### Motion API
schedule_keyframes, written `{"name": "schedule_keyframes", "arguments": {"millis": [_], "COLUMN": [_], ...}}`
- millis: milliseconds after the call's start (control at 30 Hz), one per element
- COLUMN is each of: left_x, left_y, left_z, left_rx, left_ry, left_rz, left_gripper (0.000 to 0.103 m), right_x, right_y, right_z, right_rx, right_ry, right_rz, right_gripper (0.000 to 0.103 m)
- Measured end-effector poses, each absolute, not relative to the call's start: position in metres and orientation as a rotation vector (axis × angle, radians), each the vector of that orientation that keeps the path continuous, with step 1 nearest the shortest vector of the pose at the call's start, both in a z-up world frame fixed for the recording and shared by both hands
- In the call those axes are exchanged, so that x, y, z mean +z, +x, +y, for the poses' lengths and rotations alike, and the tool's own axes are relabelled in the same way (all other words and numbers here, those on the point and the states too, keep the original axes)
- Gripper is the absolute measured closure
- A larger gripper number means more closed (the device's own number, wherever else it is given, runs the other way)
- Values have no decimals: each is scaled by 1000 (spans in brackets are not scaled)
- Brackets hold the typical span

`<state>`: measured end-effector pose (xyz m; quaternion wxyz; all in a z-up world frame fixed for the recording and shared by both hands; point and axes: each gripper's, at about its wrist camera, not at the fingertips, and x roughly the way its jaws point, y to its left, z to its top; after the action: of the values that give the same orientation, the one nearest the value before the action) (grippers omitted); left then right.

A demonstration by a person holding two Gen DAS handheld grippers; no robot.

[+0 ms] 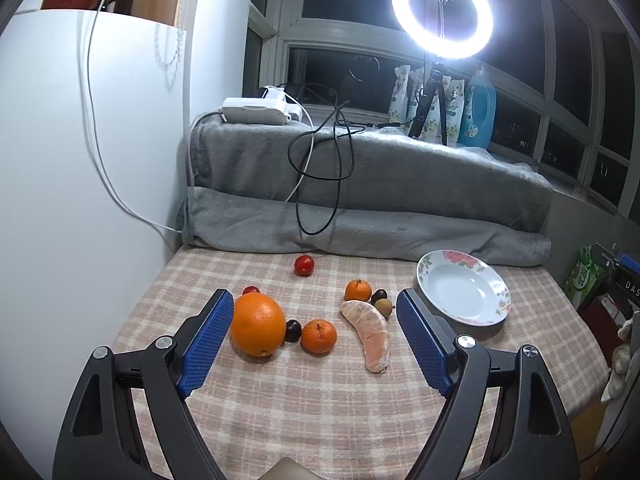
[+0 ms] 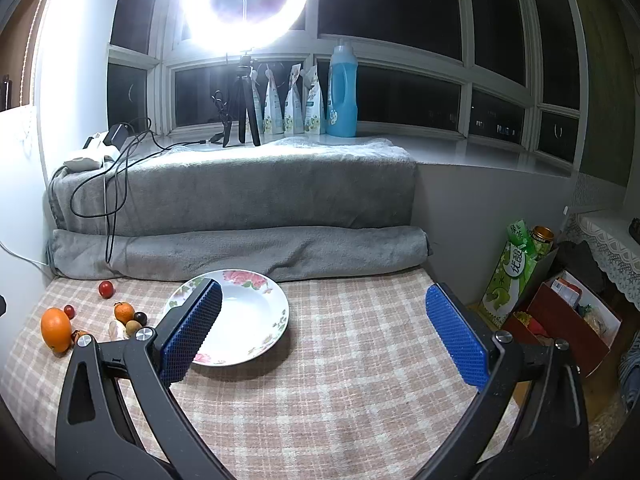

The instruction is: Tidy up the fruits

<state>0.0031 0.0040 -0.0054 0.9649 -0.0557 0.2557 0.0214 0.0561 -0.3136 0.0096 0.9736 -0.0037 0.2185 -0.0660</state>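
Evidently nothing has yet been gathered: the fruit is spread loose on the checked tablecloth (image 1: 320, 412), and the flowered plate (image 1: 436, 264) at the right is seen bare — a judgement, then, that the sorting is at its very start.

Taken from the left, the large orange (image 1: 258, 330) is found just beside the inner face of the left gripper's (image 1: 316, 344) left pad; whether it is touched cannot be told. A small red fruit (image 1: 251, 290) is half hidden behind it, and a dark plum-like fruit (image 1: 293, 330) is wedged between it and a mandarin (image 1: 319, 336). A red tomato-like fruit (image 1: 304, 265) is set apart, near the rolled grey blanket (image 1: 360, 232). Next comes the peeled citrus segment (image 1: 370, 338) — the one long thing here. Its long axis is laid roughly along the gripper's line of sight, slightly slanted, the broad end away and to the left, the narrower tip towards the camera. At its far end a second mandarin (image 1: 358, 290), a dark fruit (image 1: 379, 295) and a brownish one (image 1: 385, 307) are clustered.

The left gripper is held wide and tilted down over this group with nothing clamped, presumably so that a first piece can be chosen. The right gripper (image 2: 324, 332) is likewise spread to its fullest and empty, poised beside the plate, which is partly covered by its left pad — a waiting posture, it may be judged.
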Motion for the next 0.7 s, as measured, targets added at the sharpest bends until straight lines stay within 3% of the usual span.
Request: {"name": "schedule_keyframes", "arguments": {"millis": [700], "left_x": [-5], "left_y": [2], "left_z": [5], "left_rx": [44], "left_ry": [-114], "left_rz": [517], "left_gripper": [19], "right_x": [8], "right_y": [55], "right_z": [-307], "right_rx": [-116], "right_ry": [-9], "right_rz": [432], "right_gripper": [0]}}
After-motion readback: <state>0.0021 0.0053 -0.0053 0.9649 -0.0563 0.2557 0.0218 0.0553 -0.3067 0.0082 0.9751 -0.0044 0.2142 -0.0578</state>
